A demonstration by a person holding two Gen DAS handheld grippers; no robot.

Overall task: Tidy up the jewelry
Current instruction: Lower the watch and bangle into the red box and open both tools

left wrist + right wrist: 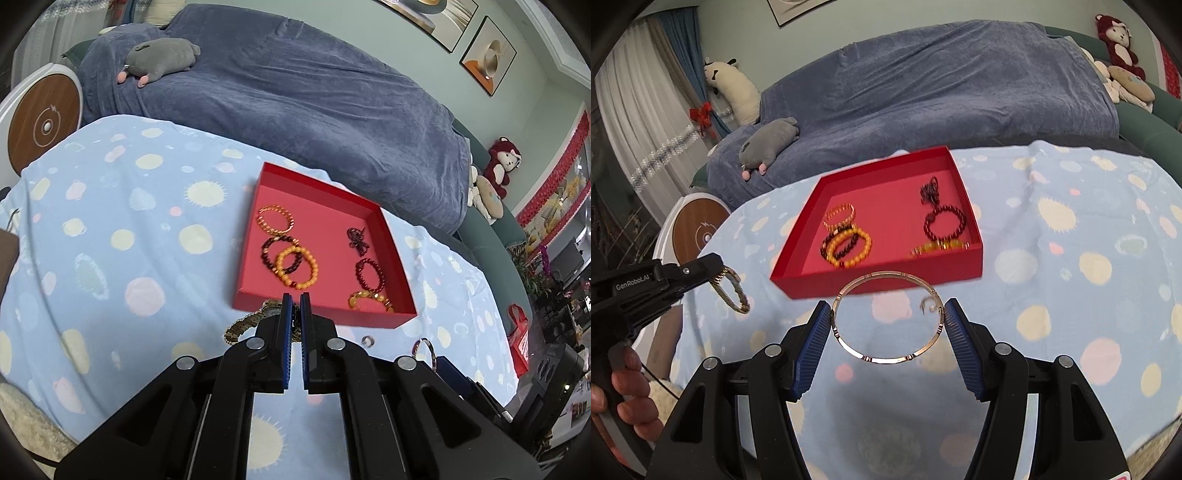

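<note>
Beside the red tray (871, 284), "GenRobot.AI" left gripper (713, 264) clamps a watch (733, 291) (right gripper (886, 321) grips a bangle (886, 356)).

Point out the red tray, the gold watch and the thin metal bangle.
red tray (886, 278), right wrist view, on its near outer wall.
gold watch (733, 291), right wrist view, on its hanging band.
thin metal bangle (886, 359), right wrist view, on its near rim.

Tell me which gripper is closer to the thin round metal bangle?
Right. The right gripper holds the thin round metal bangle between its fingers, in front of the red tray. The left gripper, off to the side, grips a gold watch.
</note>
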